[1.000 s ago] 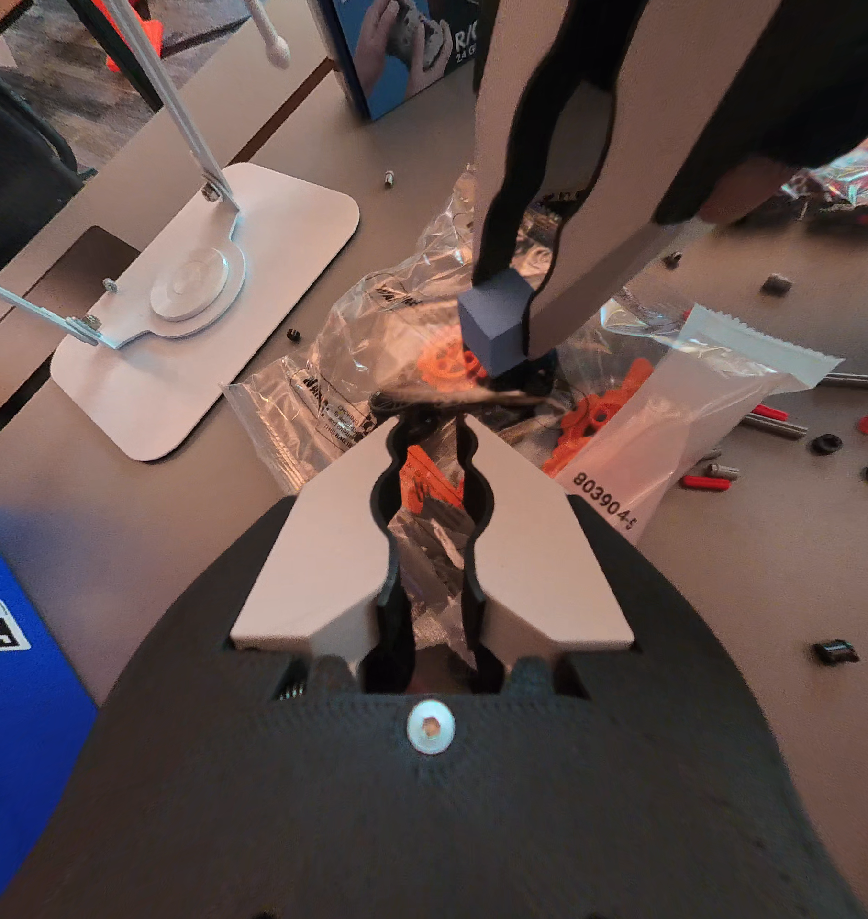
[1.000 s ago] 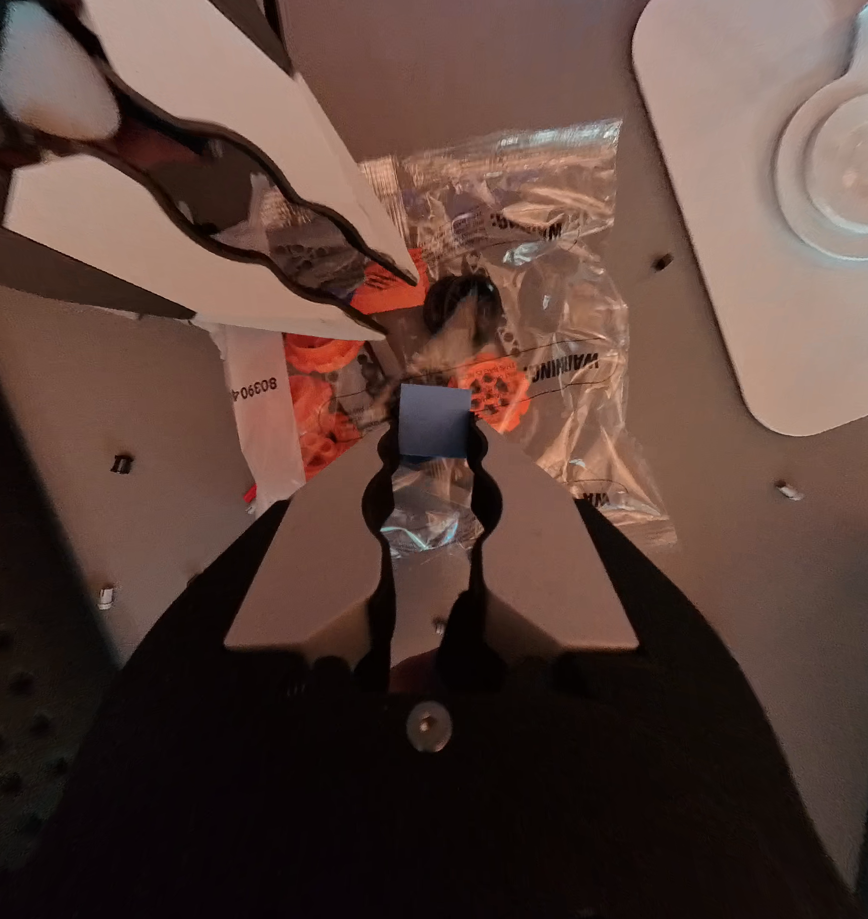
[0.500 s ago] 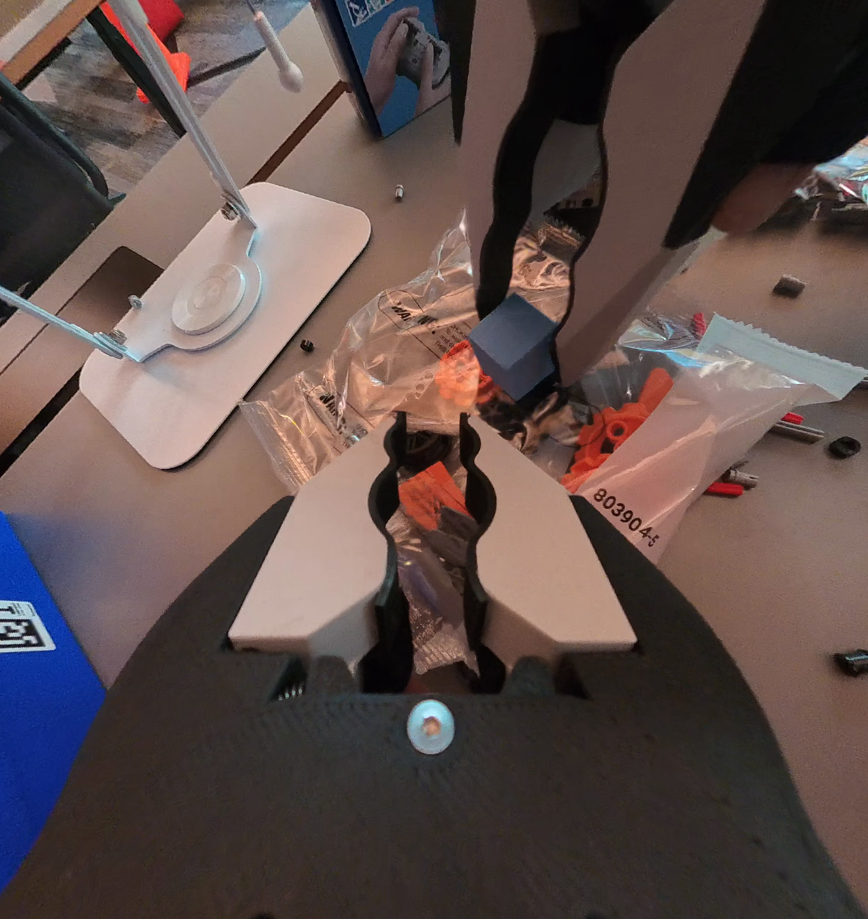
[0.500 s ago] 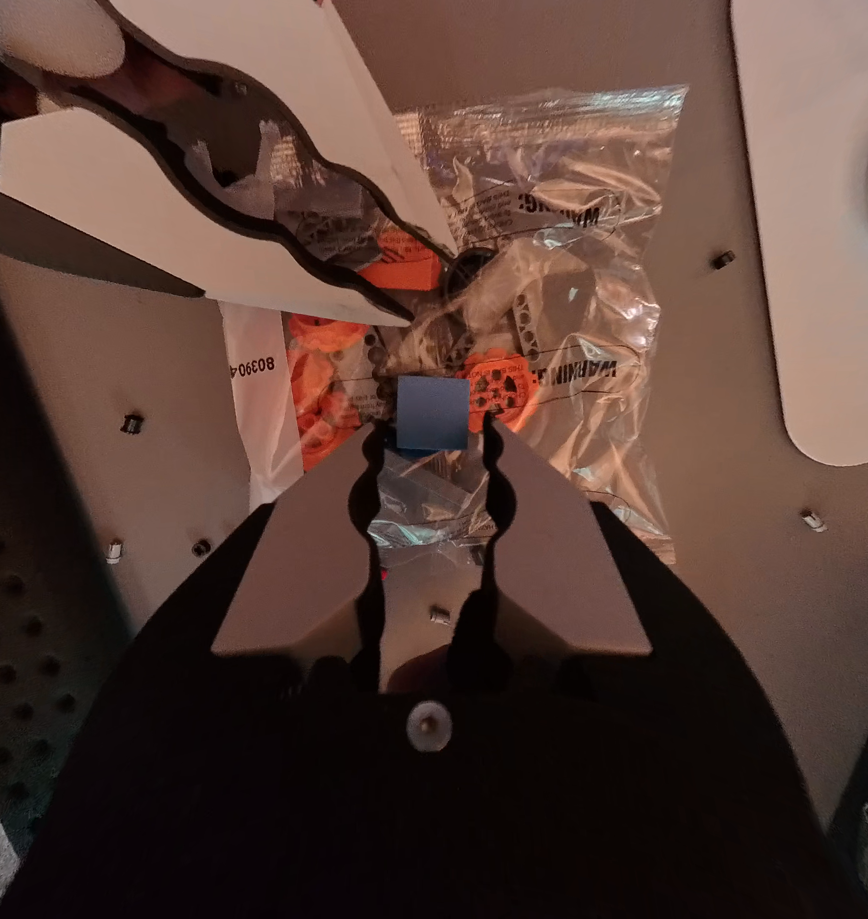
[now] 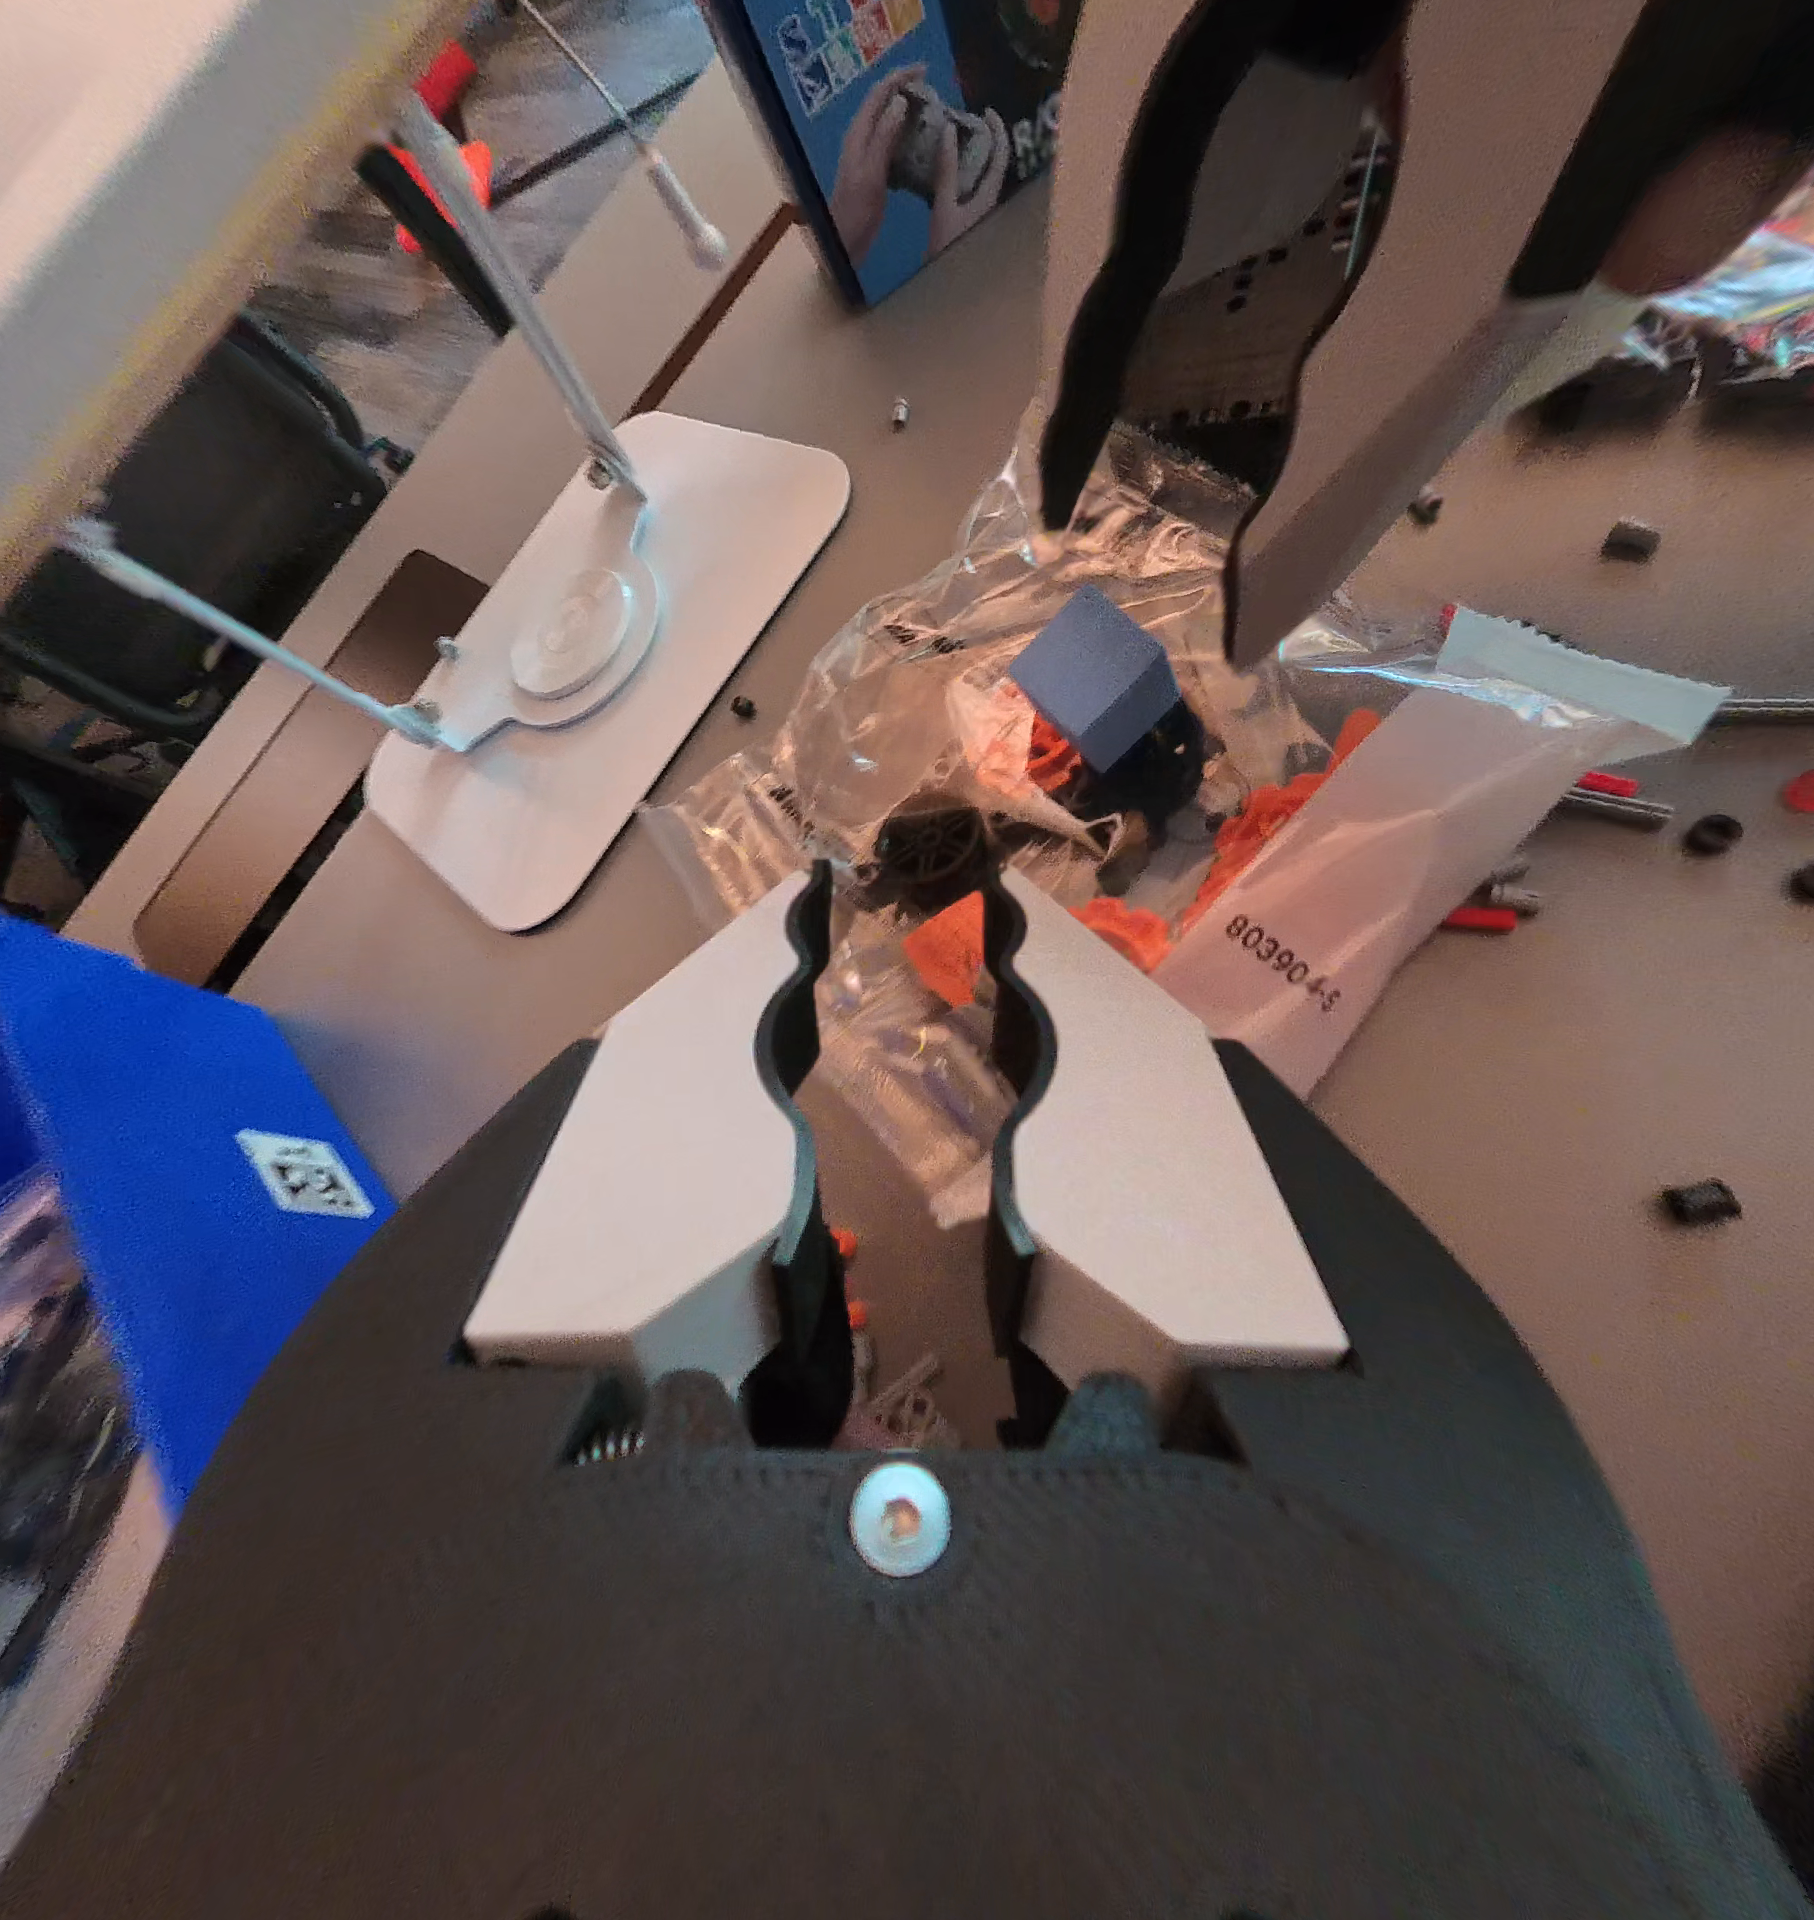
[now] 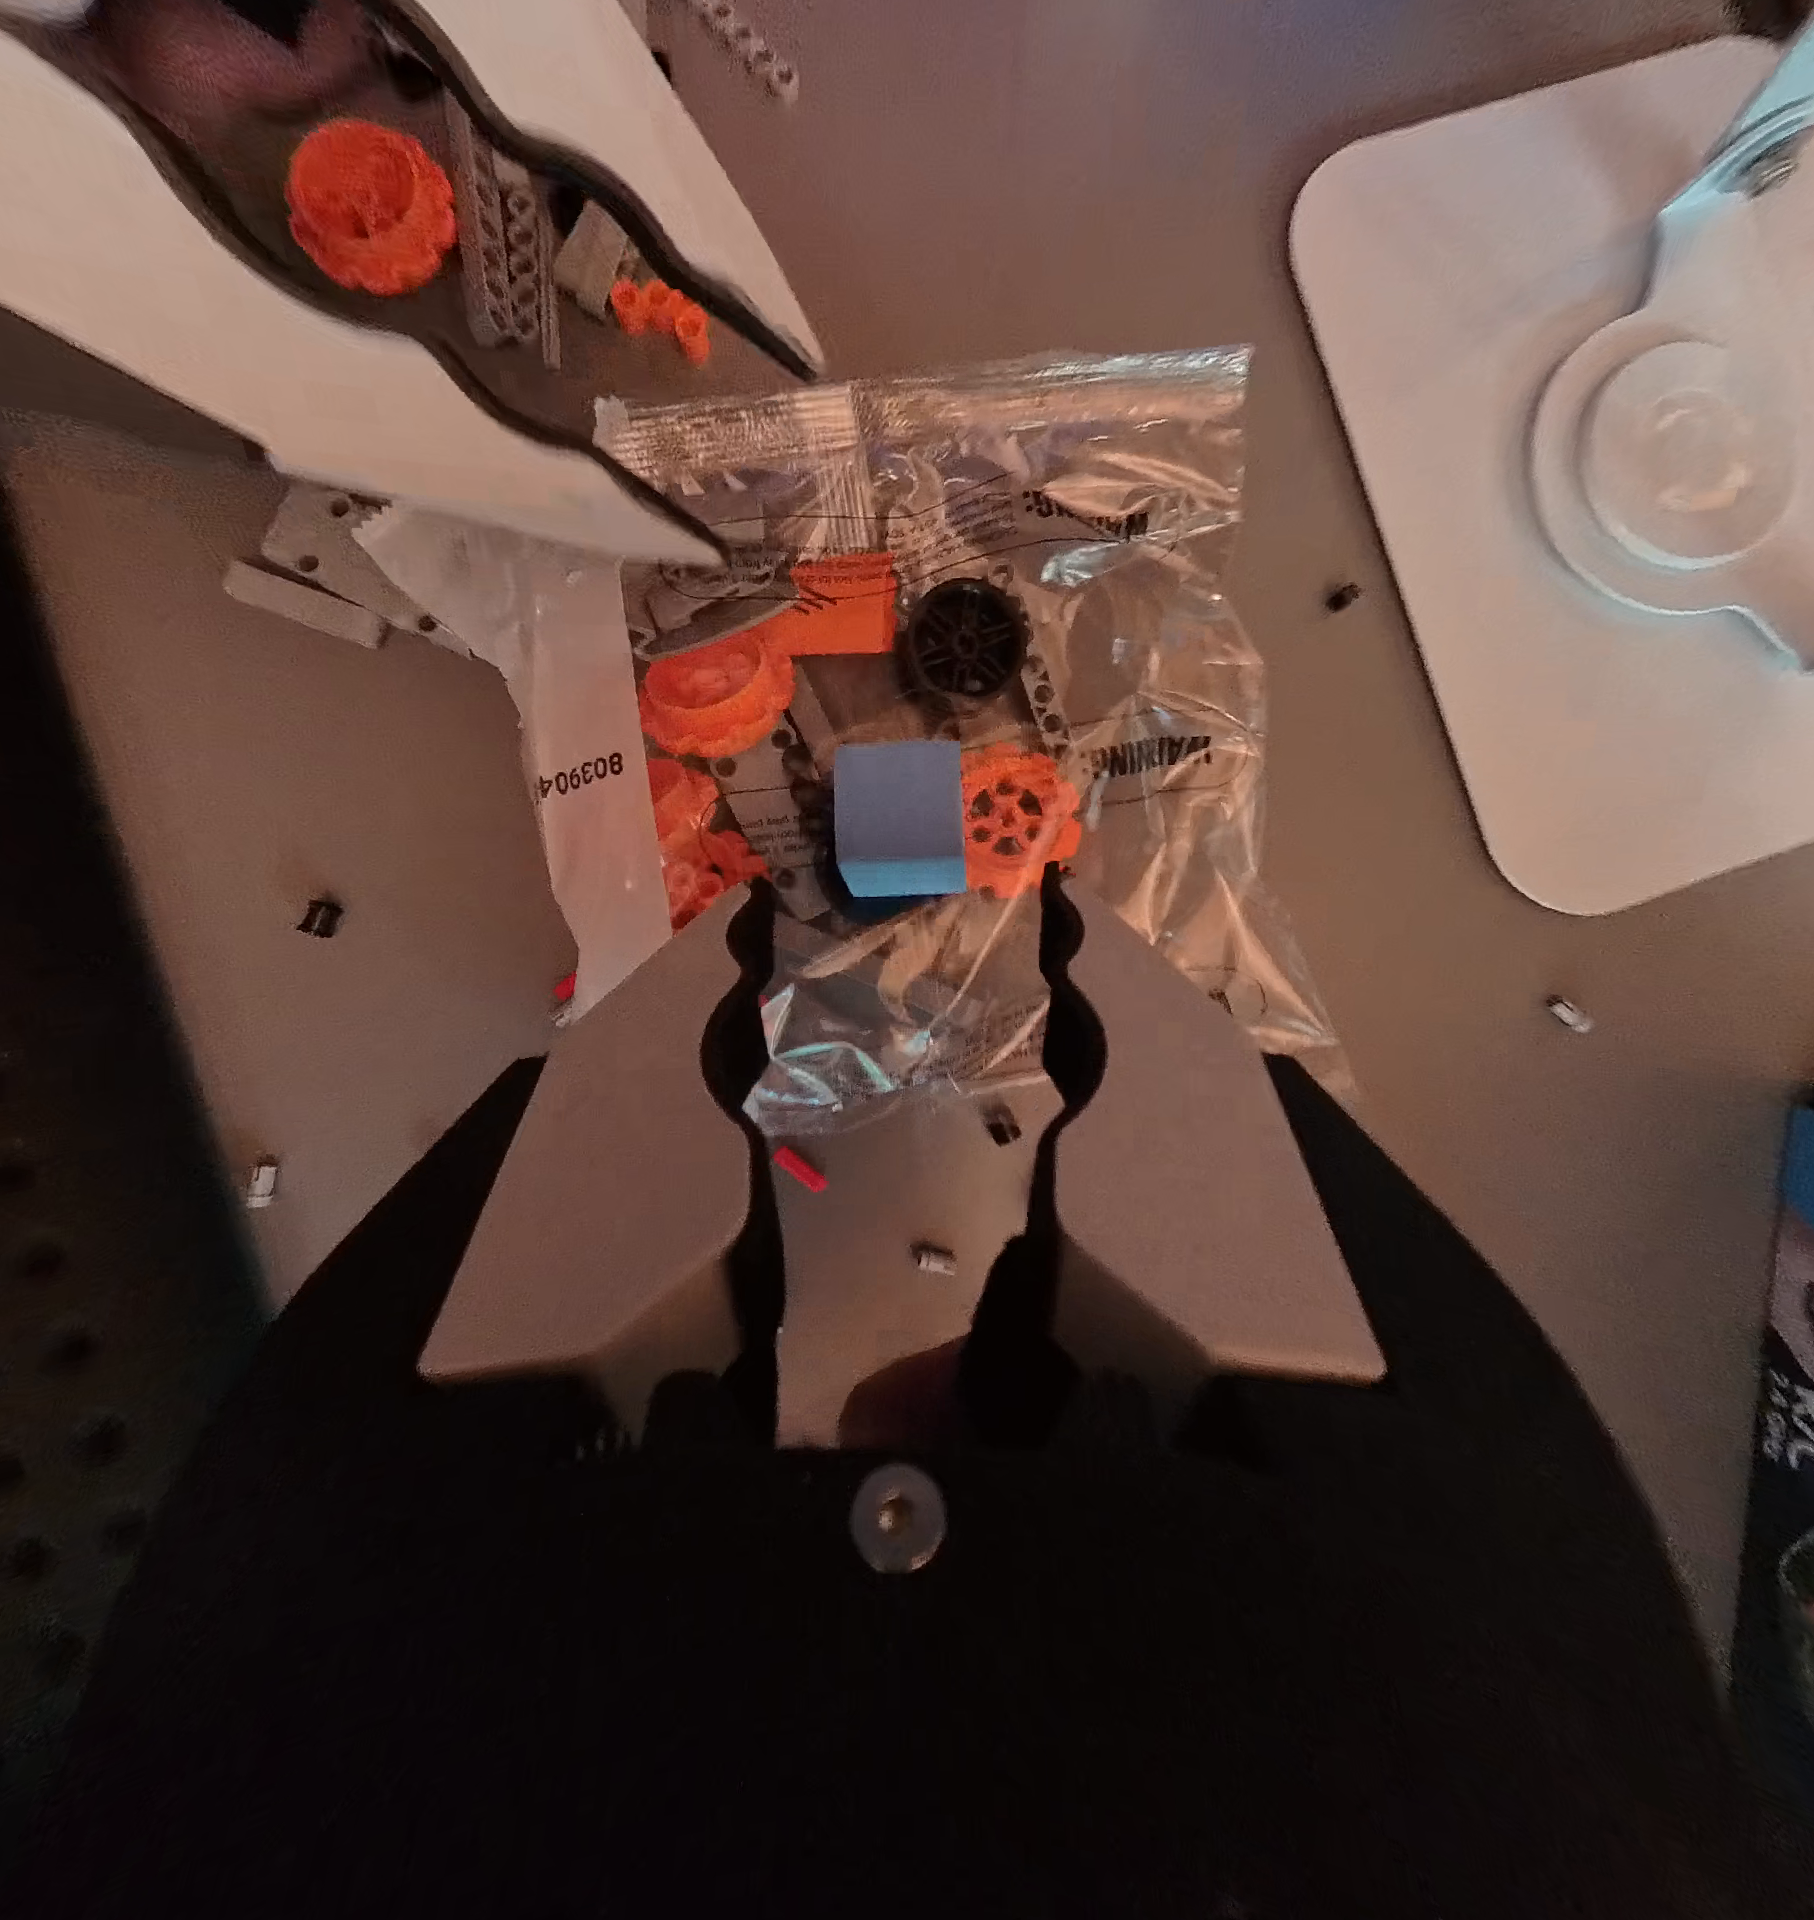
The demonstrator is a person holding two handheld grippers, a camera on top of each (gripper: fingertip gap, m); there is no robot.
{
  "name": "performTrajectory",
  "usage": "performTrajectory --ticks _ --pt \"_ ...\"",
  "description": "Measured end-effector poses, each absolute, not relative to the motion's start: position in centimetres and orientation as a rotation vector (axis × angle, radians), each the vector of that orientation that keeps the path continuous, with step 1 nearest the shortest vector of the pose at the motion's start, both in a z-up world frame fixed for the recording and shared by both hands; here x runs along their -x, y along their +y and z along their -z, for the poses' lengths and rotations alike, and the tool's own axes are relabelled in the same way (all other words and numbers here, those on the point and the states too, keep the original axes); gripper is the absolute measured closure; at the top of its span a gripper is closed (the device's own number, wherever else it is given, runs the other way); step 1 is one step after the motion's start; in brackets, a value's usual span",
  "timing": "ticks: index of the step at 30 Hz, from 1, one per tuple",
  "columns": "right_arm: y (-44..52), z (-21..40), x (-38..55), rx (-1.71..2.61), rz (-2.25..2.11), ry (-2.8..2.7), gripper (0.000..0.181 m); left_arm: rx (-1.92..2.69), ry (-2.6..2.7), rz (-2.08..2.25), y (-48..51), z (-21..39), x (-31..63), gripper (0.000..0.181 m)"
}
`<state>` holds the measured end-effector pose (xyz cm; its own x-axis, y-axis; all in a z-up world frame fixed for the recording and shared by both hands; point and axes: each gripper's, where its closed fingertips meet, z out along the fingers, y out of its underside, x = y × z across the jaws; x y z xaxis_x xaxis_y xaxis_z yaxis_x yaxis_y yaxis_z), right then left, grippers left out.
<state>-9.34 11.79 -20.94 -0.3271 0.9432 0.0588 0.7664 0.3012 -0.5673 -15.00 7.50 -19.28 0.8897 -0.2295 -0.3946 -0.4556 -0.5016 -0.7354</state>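
A blue cube (image 6: 898,821) rests free on a clear plastic bag (image 6: 1142,644) of orange gears, a black wheel (image 6: 960,639) and grey parts. My right gripper (image 6: 903,894) is open and empty, hovering just above the cube. In the left wrist view it (image 5: 1147,577) hangs over the cube (image 5: 1095,681), jaws apart. My left gripper (image 5: 903,894) is open and empty, raised over the near end of the bag (image 5: 882,675) by the black wheel (image 5: 929,842). It also shows at the upper left of the right wrist view (image 6: 763,462).
A white bag (image 5: 1402,831) with printed digits lies beside the clear one. A white stand base (image 5: 612,665) with metal rods is to the left. A blue box (image 5: 103,1091) sits near left, a printed carton (image 5: 882,125) at the back. Small loose parts (image 5: 1703,1203) dot the table on the right. My right fingertips sit around 8 cm from my left ones. My left tips are roughly 7 cm from the black wheel (image 6: 960,639).
My right gripper opened, let the blue cube go onto the bag and rose. My left gripper opened a little wider and lifted back from the bag.
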Motion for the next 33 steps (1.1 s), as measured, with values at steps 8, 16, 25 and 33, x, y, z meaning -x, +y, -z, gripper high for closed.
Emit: performTrajectory --ticks 8,16,25,33 --pt "13.5 21.4 6.6 1.592 -0.680 -2.085 0.121 2.289 0.349 -0.373 -1.9 18.1 21.6 0.154" --pt "12.2 22.0 6.0 1.540 -0.699 -2.110 0.122 2.553 0.120 -0.400 -9.9 24.0 26.3 0.142" --pt "10.7 21.7 7.5 1.486 -0.770 -2.094 0.130 2.539 -0.018 -0.339 -9.9 25.9 26.6 0.147" --pt "10.1 19.9 7.3 1.415 -0.789 -2.065 0.132 2.451 -0.011 -0.358 -11.4 23.7 26.0 0.148"
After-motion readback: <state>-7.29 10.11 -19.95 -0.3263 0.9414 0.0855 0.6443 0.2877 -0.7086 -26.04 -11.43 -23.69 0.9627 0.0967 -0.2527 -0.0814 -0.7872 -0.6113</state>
